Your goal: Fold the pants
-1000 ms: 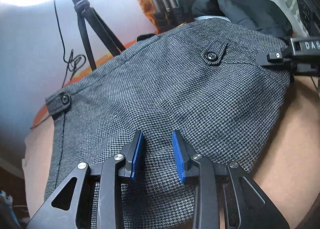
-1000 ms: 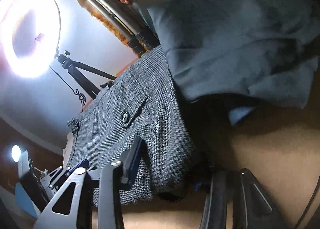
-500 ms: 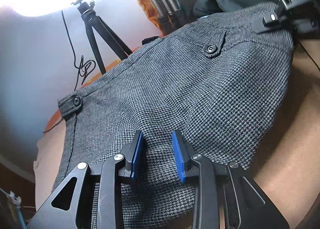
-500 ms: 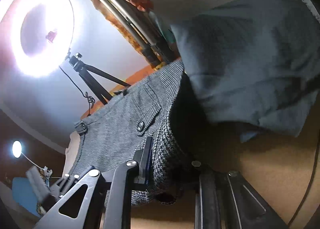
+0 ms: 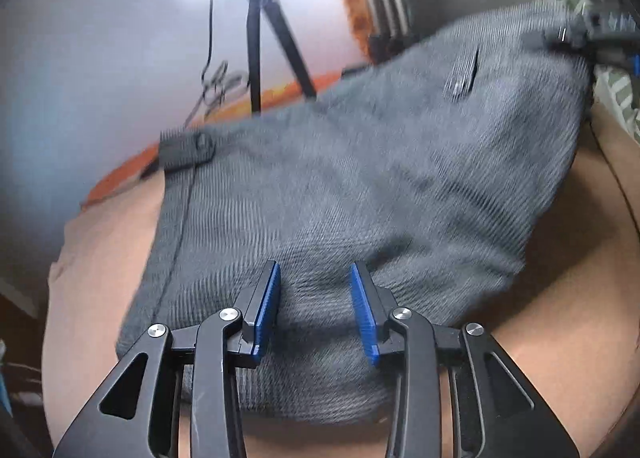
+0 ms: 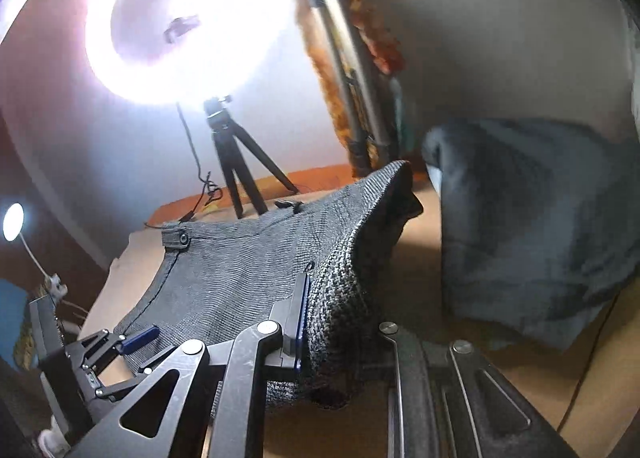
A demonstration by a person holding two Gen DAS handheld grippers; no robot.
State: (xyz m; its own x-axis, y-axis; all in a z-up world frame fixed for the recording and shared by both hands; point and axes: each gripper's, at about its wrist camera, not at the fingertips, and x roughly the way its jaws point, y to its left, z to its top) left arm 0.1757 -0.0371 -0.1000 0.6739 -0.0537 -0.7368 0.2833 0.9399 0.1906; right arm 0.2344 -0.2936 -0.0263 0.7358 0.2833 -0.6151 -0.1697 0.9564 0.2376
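**me:** Left wrist cam first: my left gripper [image 5: 316,306] has its blue pads spread apart with the grey houndstooth pants [image 5: 360,186] bunched between them. The fabric sits in the gap, but the pads don't look pressed onto it, so I'd call that one open and holding nothing. The pants lie across the tan table [image 5: 568,298], with the far corner pulled up toward the right.

**reply:** And the other side?

**me:** Right wrist cam: my right gripper [image 6: 340,322] is clamped on the pants' edge [image 6: 340,278]. One pad is flat against the weave; the other finger is hidden behind the cloth. That corner is lifted off the table and draping.

**reply:** What's the risk?

**me:** My guess: with only one side pinched, the lifted half could drag the rest and skew the fold. That dark blue garment [image 6: 540,226] is near too, so it could snag.
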